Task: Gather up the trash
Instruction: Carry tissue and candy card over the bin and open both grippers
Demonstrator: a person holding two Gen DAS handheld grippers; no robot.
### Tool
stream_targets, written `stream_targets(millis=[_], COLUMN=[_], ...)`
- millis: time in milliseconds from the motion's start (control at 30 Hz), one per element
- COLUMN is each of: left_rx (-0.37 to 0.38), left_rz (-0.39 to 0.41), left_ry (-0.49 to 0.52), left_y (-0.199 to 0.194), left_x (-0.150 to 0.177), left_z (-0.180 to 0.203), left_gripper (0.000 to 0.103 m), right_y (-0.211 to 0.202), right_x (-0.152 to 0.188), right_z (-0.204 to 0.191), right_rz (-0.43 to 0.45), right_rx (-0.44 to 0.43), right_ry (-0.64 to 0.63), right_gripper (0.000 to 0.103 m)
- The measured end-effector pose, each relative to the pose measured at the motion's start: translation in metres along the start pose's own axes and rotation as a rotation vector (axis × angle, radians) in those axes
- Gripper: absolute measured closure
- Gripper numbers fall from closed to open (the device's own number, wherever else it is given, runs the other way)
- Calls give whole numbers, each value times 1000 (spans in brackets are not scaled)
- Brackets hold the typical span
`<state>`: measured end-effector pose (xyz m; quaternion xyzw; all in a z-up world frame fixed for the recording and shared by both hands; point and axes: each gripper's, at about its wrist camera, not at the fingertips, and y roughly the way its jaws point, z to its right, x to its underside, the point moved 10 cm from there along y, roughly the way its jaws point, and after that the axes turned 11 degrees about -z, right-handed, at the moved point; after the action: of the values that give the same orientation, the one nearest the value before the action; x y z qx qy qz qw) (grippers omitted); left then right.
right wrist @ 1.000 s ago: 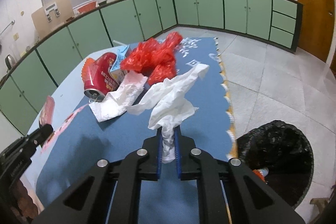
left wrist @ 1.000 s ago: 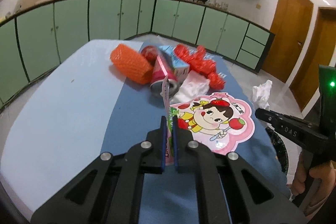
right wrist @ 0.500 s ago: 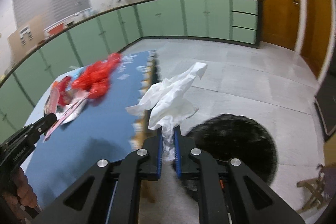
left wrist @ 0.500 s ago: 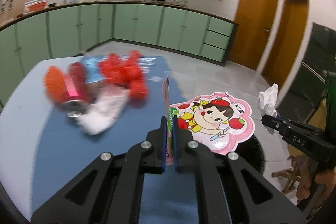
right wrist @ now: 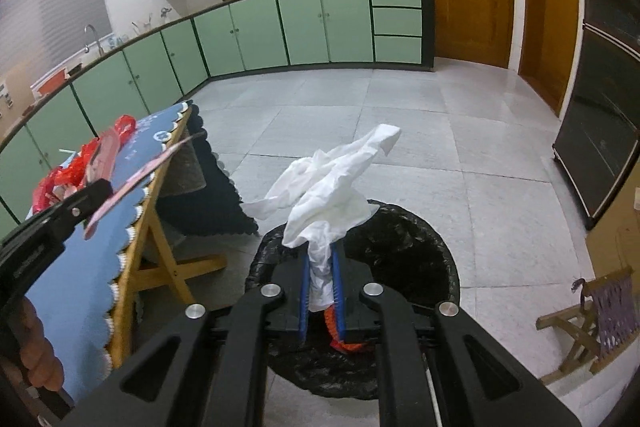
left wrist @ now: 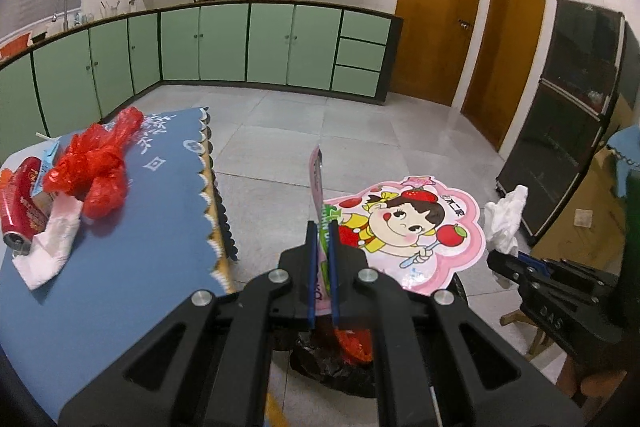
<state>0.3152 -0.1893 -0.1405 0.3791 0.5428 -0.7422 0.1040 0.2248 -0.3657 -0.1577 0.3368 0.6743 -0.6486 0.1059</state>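
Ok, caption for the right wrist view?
Right gripper holds crumpled white tissue above the black-lined trash bin.

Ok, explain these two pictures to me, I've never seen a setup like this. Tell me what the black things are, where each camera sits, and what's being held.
No robot here: a person holds a two-finger tool in each hand, and each tool carries a wide-angle camera looking out along its fingers.

In the left camera's picture, the left hand-held gripper is shut on a pink candy wrapper with a cartoon girl. The blue table beside it holds a red can, a red plastic bag and a white tissue.

In the right camera's picture, the right hand-held gripper is shut on a crumpled white tissue, above a bin lined with a black bag on the floor.

Each tool also shows at the edge of the other's picture.
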Motion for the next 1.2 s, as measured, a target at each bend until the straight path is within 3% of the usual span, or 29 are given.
stream_targets(millis=[233, 467, 533, 600, 633, 667, 800, 1033, 1200], left_rx=[-15, -14, -10, -3, -6, -10, -9, 24, -40], left_rz=[-35, -67, -79, -94, -94, -91, -64, -13, 67], left_ry=[-1, 0, -3, -3, -1, -1, -3, -41, -63], left_y=[28, 51, 58, 65, 66, 66, 57, 22, -33], left_x=[10, 13, 12, 11, 12, 11, 7, -6, -17], left_z=[21, 33, 35, 37, 38, 37, 39, 26, -23], left_gripper=[98, 95, 95, 90, 88, 78, 66, 64, 47], right_y=[15, 40, 47, 52, 53, 52, 45, 17, -13], right_x=[8, 11, 12, 13, 12, 10, 7, -6, -28], right_z=[19, 37, 41, 43, 44, 45, 50, 38, -13], right_rz=[1, -56, -74, -88, -89, -85, -64, -8, 70], right_rx=[-13, -16, -29, -29, -22, -11, 11, -2, -50], right_ry=[17, 33, 41, 41, 40, 36, 53, 45, -21], right_gripper=[93, 92, 88, 75, 73, 73, 72, 71, 43])
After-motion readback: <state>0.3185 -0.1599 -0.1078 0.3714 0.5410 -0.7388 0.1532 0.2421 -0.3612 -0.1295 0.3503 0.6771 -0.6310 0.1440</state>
